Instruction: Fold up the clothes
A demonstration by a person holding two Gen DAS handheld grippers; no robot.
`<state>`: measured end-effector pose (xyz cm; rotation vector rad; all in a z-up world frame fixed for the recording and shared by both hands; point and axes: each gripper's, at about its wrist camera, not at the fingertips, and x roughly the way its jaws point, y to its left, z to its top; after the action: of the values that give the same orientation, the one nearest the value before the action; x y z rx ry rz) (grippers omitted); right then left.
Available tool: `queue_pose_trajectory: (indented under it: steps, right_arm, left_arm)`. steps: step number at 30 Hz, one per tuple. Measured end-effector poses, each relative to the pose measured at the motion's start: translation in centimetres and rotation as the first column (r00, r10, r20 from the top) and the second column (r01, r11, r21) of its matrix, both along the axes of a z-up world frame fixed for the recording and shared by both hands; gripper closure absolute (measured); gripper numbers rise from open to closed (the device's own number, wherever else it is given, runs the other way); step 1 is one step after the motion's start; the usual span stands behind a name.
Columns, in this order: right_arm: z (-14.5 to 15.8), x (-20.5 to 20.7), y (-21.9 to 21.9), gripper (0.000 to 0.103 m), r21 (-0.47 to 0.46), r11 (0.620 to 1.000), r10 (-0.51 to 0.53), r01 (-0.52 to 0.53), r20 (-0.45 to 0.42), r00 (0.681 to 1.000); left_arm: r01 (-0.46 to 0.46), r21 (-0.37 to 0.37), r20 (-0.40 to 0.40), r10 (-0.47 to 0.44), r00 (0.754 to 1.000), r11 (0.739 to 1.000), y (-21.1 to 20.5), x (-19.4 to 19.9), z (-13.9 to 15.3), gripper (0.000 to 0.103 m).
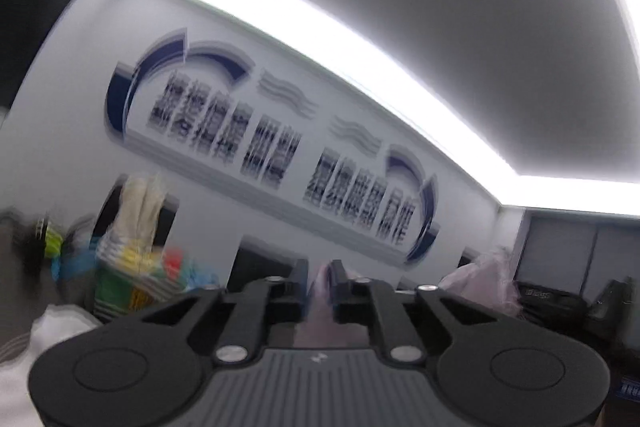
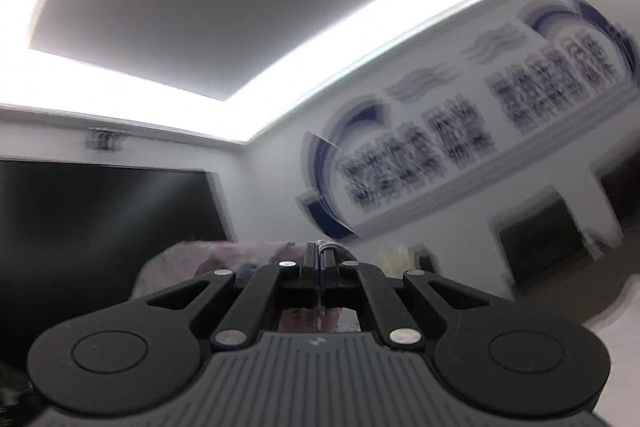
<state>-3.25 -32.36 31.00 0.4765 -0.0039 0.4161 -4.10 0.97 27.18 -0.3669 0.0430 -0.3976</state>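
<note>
Nearest in the left wrist view: left gripper (image 1: pixel 320 287) level, jaws at a narrow gap with pale pink cloth (image 1: pixel 318 311) filling the space between the fingers; whether the pads press on it, unclear through the blur. Nearest in the right wrist view: right gripper (image 2: pixel 319 261) with fingers drawn together, pinching a thin edge of pink garment (image 2: pixel 240 259) that spreads toward 10 o'clock from the tips and shows again beneath the linkage. Only in the left wrist view: at 9 o'clock a blurred heap of coloured clothes (image 1: pixel 136 267), yellow, green, red and blue, with a cream piece standing above it; whether a basket holds them, impossible to say; at 3 o'clock more pink fabric (image 1: pixel 480 275) and beyond it dark equipment (image 1: pixel 552 299) under a grey-framed window (image 1: pixel 568 251). Only in the right wrist view: a large dark screen (image 2: pixel 100 227) at 9 o'clock, a small white fitting (image 2: pixel 106 139) above it, dark chair backs (image 2: pixel 540 243) at 3 o'clock. Farthest, in both views: white wall with blurred blue lettering (image 1: pixel 240 131) (image 2: pixel 440 143), then the bright strip of ceiling light (image 1: pixel 320 35) (image 2: pixel 320 27).
</note>
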Motion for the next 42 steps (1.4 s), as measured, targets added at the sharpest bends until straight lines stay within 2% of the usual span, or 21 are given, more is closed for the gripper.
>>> queue_pose_trajectory:
  steps: [2, 3, 4, 6, 7, 8, 12, 14, 17, 20, 22, 23, 24, 26, 27, 30, 32, 33, 35, 38, 42]
  right_arm:
    - [-4.4, 5.1, -3.1, 0.101, -0.028, 0.991, -0.133, 0.130, -0.211, 0.968]
    - [-6.8, 7.4, -4.5, 0.095, -0.082, 0.976, -0.218, 0.202, -0.318, 0.923]
    - [-9.3, 9.0, -5.4, 0.092, -0.172, 0.949, -0.312, 0.263, -0.410, 0.857]
    - [-13.9, 10.8, -6.7, 0.082, -0.343, 0.881, -0.465, 0.325, -0.511, 0.722]
    - [-15.8, 10.5, -6.8, 0.082, -0.396, 0.861, -0.495, 0.320, -0.502, 0.709]
    - [-17.4, 9.9, -6.5, 0.078, -0.435, 0.851, -0.497, 0.294, -0.490, 0.716]
    - [-19.4, 4.7, 0.1, 0.047, -0.477, 0.878, -0.207, -0.034, -0.443, 0.872]
    - [-19.3, 2.3, 4.4, 0.040, -0.515, 0.830, -0.021, -0.217, -0.416, 0.909]
    - [-19.3, -0.2, 11.4, 0.023, -0.675, 0.626, 0.178, -0.391, -0.364, 0.914]
    - [-20.9, -1.4, 16.8, 0.023, -0.852, 0.330, 0.226, -0.407, -0.347, 0.910]
    - [-22.4, 0.0, 18.5, 0.044, -0.881, 0.189, 0.184, -0.435, -0.403, 0.897]
    - [-23.2, 1.1, 18.9, 0.091, -0.882, 0.148, 0.140, -0.448, -0.430, 0.892]
    - [-23.8, 2.1, 19.2, 0.103, -0.884, 0.129, 0.101, -0.450, -0.439, 0.893]
    - [-23.4, 3.6, 19.3, 0.103, -0.898, 0.166, 0.054, -0.406, -0.403, 0.913]
    - [-22.2, 3.5, 19.1, 0.103, -0.907, 0.225, 0.058, -0.356, -0.352, 0.934]
    - [-16.5, 2.4, 17.4, 0.103, -0.857, 0.480, 0.058, -0.191, -0.186, 0.981]
    - [-12.8, 1.5, 15.6, 0.103, -0.778, 0.622, 0.050, -0.093, -0.079, 0.996]
    - [-11.3, 0.9, 14.7, 0.103, -0.739, 0.671, 0.039, -0.052, -0.035, 0.999]
    - [-8.9, -0.5, 13.3, 0.103, -0.688, 0.726, 0.011, 0.015, 0.033, 0.999]
    - [-7.0, -3.2, 10.6, 0.103, -0.597, 0.795, -0.036, 0.106, 0.128, 0.991]
    - [-8.9, -6.2, 6.2, 0.103, -0.477, 0.867, -0.098, 0.142, 0.116, 0.988]
  left_arm:
    - [0.008, 0.090, -0.058, -0.003, 0.998, 0.996, -1.0, 1.9, -2.4, 0.075]
    - [0.014, 0.120, -0.088, -0.003, 0.996, 0.993, -1.1, 2.5, -4.6, 0.065]
    - [0.021, 0.148, -0.120, -0.003, 0.993, 0.989, -1.1, 3.0, -6.7, 0.045]
    - [0.050, 0.177, -0.206, -0.012, 0.979, 0.983, -0.8, 3.5, -11.0, 0.038]
    - [0.073, 0.191, -0.249, -0.023, 0.968, 0.979, -0.6, 3.6, -13.1, 0.038]
    - [0.095, 0.203, -0.291, -0.033, 0.956, 0.975, -0.4, 3.7, -15.1, 0.038]
    - [0.121, 0.117, -0.457, -0.055, 0.888, 0.986, 2.1, 3.4, -21.5, 0.038]
    - [0.127, 0.029, -0.527, -0.093, 0.845, 0.991, 3.6, 2.7, -23.7, 0.038]
    - [0.103, -0.056, -0.563, -0.117, 0.818, 0.993, 5.9, 1.7, -26.3, 0.038]
    - [0.072, -0.078, -0.564, -0.104, 0.820, 0.994, 6.6, -0.6, -25.5, 0.037]
    - [0.075, -0.067, -0.551, -0.099, 0.829, 0.995, 6.1, -1.8, -25.3, 0.030]
    - [0.076, -0.061, -0.544, -0.097, 0.833, 0.995, 5.9, -2.4, -25.2, 0.029]
    - [0.078, -0.054, -0.538, -0.095, 0.838, 0.996, 5.6, -3.0, -25.1, 0.029]
    - [0.074, -0.019, -0.525, -0.073, 0.848, 0.997, 4.4, -3.1, -25.2, 0.029]
    - [0.072, -0.002, -0.519, -0.063, 0.853, 0.997, 3.8, -3.1, -25.1, 0.028]
    - [0.056, -0.046, -0.487, -0.072, 0.871, 0.997, 2.3, -3.4, -25.4, 0.018]
    - [0.053, -0.097, -0.469, -0.092, 0.878, 0.994, 1.2, -3.4, -25.6, 0.017]
    - [0.071, -0.099, -0.456, -0.109, 0.883, 0.993, 0.5, -3.4, -25.4, 0.017]
    - [0.090, -0.067, -0.416, -0.109, 0.903, 0.994, -1.1, -3.6, -24.7, 0.017]
    - [0.005, -0.034, -0.327, -0.016, 0.945, 0.999, -2.9, -3.5, -23.9, 0.017]
    - [-0.085, -0.019, -0.291, 0.075, 0.954, 0.996, -2.8, -3.4, -23.4, 0.018]
